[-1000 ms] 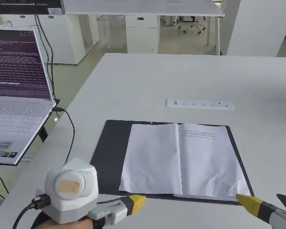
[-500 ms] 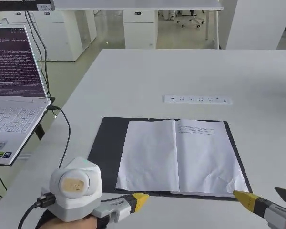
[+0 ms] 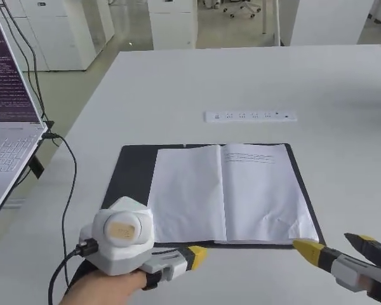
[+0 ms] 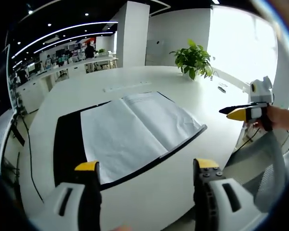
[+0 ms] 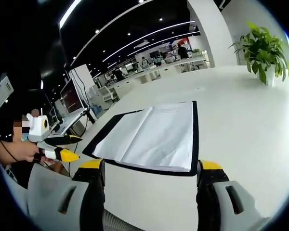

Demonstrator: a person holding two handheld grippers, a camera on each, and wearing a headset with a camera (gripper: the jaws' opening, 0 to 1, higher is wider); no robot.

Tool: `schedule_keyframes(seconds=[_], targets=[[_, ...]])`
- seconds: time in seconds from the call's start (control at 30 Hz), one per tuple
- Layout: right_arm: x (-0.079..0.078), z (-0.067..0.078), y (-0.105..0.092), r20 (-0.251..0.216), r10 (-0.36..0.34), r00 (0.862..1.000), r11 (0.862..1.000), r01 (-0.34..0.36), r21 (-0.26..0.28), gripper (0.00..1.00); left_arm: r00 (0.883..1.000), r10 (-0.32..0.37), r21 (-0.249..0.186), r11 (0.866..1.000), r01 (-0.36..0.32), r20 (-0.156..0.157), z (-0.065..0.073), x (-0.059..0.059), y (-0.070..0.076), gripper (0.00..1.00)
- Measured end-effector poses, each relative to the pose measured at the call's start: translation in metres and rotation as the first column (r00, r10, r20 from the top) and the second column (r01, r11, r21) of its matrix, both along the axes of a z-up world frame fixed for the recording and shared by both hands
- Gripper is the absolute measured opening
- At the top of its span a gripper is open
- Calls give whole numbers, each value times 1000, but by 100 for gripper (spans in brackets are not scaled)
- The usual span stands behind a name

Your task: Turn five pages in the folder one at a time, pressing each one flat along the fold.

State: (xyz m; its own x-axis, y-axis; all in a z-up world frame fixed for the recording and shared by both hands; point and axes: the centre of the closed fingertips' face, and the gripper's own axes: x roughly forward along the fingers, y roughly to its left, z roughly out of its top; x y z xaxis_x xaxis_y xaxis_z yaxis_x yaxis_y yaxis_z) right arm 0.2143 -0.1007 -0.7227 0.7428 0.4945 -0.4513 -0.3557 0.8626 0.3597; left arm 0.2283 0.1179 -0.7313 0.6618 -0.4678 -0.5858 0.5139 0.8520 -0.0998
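Observation:
A black folder [image 3: 132, 171] lies open and flat on the white table, with white pages [image 3: 228, 190] spread on both sides of the fold. My left gripper [image 3: 197, 256] is open and hovers just off the folder's near left corner; in its own view the open gripper [image 4: 146, 166] faces the folder [image 4: 130, 130] with nothing between its jaws. My right gripper [image 3: 333, 244] is open beside the near right corner, not touching the paper. In its own view the right gripper [image 5: 151, 164] is empty and points at the folder [image 5: 149, 132].
A power strip [image 3: 251, 116] lies beyond the folder. An open laptop [image 3: 6, 127] sits at the far left, and its cable [image 3: 66, 190] trails over the table's left edge. A potted plant [image 4: 192, 60] stands at the table's far end.
The head camera has tipped down and shifted, so the folder sits higher in the picture. The right gripper shows more fully. The pages have not moved.

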Motion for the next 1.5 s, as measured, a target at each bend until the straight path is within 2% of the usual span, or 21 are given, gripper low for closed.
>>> schedule_keyframes(seconds=[0.23,0.47,0.67,0.73,1.1,1.3,1.5], targets=[[0,-3,1,-8,11,1000,1000,-11,3,77,997,-82,18,996,82,16,-6,22,-39,74],[6,-8,-5,-14,4,1000,1000,-4,20,75,990,-132,42,991,131,37,-15,42,-66,68],[11,-13,-5,-11,8,1000,1000,-8,28,72,983,-178,58,983,175,54,-24,55,-89,65],[12,-16,-4,-16,15,1000,999,-14,32,70,980,-191,59,980,188,49,-28,59,-97,63],[22,-26,-2,-23,25,999,999,-24,47,66,969,-241,68,969,238,55,-50,72,-138,59],[26,-31,-4,-33,7,999,998,-5,65,65,968,-246,73,967,243,47,-61,76,-152,58],[28,-33,-8,-39,-12,999,997,15,77,64,971,-237,69,970,234,33,-71,77,-159,56]])
